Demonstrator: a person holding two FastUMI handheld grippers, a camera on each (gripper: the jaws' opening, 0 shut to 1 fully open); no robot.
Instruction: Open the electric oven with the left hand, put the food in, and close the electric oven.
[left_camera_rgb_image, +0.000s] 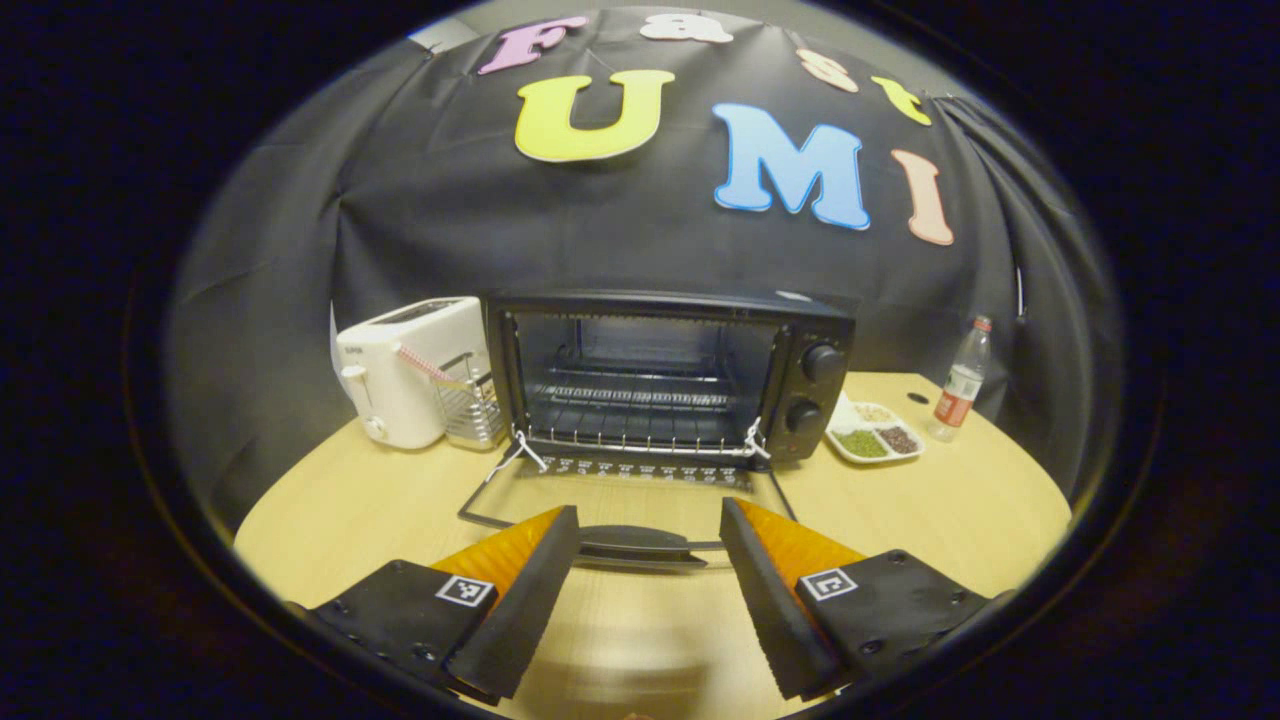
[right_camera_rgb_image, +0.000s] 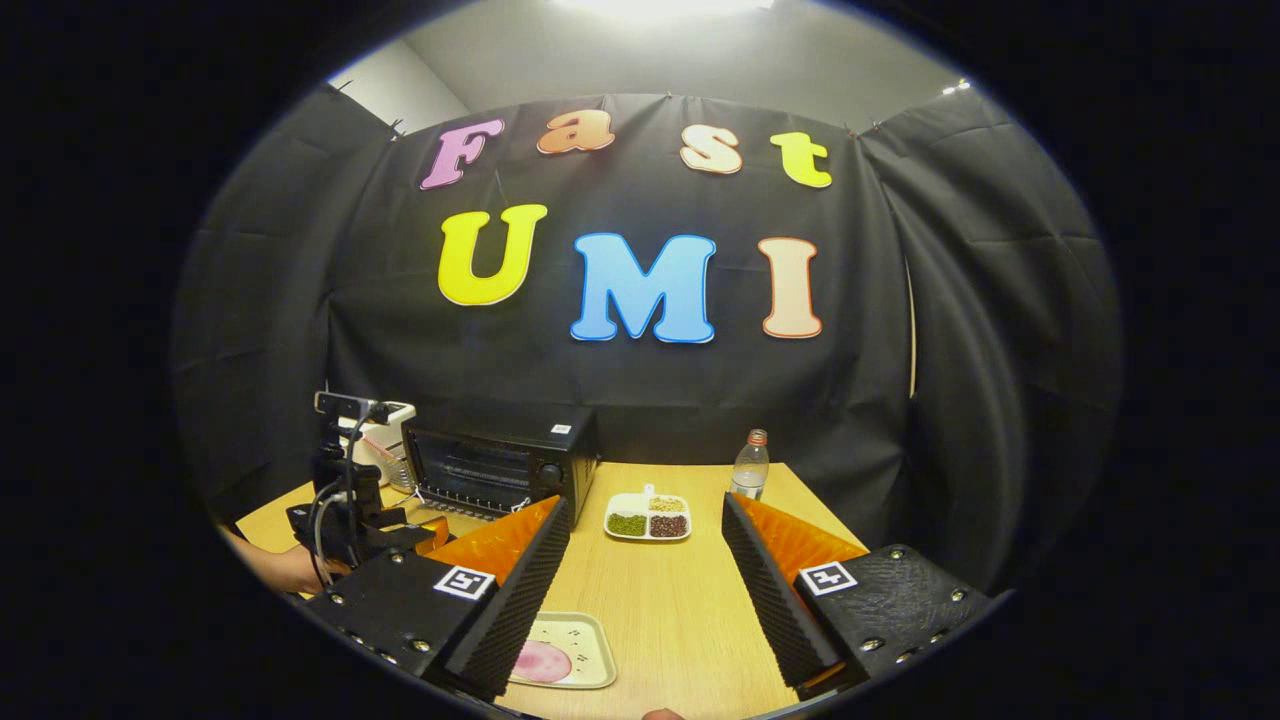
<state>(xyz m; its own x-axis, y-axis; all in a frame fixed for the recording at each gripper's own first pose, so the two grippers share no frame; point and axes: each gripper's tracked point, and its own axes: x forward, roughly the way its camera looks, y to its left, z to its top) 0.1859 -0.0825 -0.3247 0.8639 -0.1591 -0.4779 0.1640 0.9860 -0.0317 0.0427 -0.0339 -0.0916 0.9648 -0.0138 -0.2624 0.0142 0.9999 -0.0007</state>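
Observation:
The black electric oven (left_camera_rgb_image: 670, 375) stands at the back of the table with its glass door (left_camera_rgb_image: 625, 490) folded down flat and a wire rack inside. The door's dark handle (left_camera_rgb_image: 640, 545) lies just past the tips of my left gripper (left_camera_rgb_image: 648, 560), which is open, one finger on each side of it. In the right gripper view the oven (right_camera_rgb_image: 500, 465) sits far left. A pale square tray (right_camera_rgb_image: 575, 645) with a round pink slice of food (right_camera_rgb_image: 545, 662) rests on the table under my open right gripper (right_camera_rgb_image: 645, 560), partly behind one finger.
A white toaster (left_camera_rgb_image: 410, 385) and a small metal rack (left_camera_rgb_image: 472, 408) stand left of the oven. A divided plate of beans (left_camera_rgb_image: 875, 432) and a plastic bottle (left_camera_rgb_image: 962, 385) are to its right. The left gripper, held by a hand (right_camera_rgb_image: 285, 570), shows at the left.

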